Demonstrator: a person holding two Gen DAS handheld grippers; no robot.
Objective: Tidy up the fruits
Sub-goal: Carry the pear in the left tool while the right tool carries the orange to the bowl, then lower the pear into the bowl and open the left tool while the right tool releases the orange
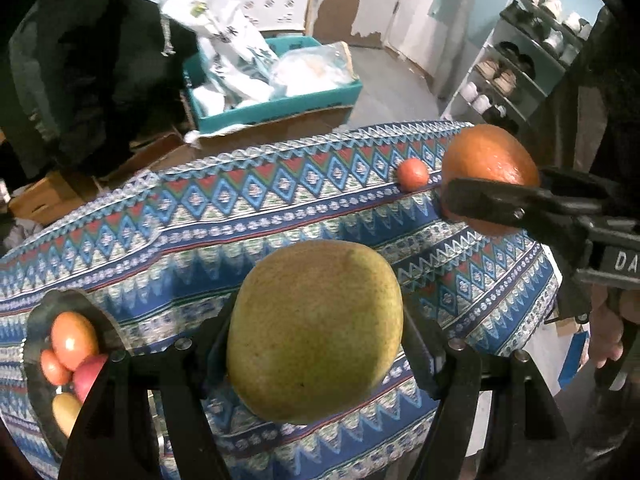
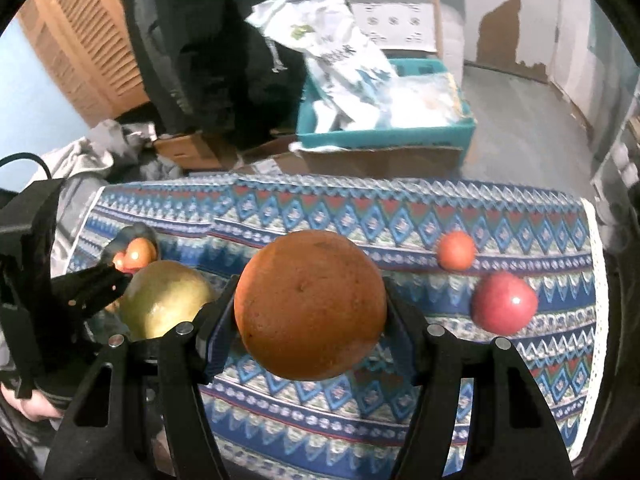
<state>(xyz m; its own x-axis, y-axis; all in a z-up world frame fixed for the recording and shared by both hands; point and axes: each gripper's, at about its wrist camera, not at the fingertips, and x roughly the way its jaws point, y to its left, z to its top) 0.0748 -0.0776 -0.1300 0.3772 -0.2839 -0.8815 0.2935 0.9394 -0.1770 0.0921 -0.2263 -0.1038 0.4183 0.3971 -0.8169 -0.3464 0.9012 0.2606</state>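
A green mango (image 1: 316,332) is clamped between the fingers of the left gripper (image 1: 320,344), lifted above the patterned tablecloth (image 1: 240,216). The dark bowl (image 1: 36,332) of small fruits lies to its left, nearer this hand. The right gripper (image 2: 310,308) is closed around an orange (image 2: 310,304), also aloft. A small tomato (image 2: 456,251) and red apple (image 2: 504,303) sit on the cloth to its right.

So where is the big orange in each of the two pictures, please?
Left wrist view: the orange is at the upper right, clamped in the right hand-held gripper.
Right wrist view: the orange is in the centre, between that gripper's two fingers.
Shared landmark: the small orange-red fruit lying on the patterned cloth, left of the orange in the left view and to its upper right in the right view.
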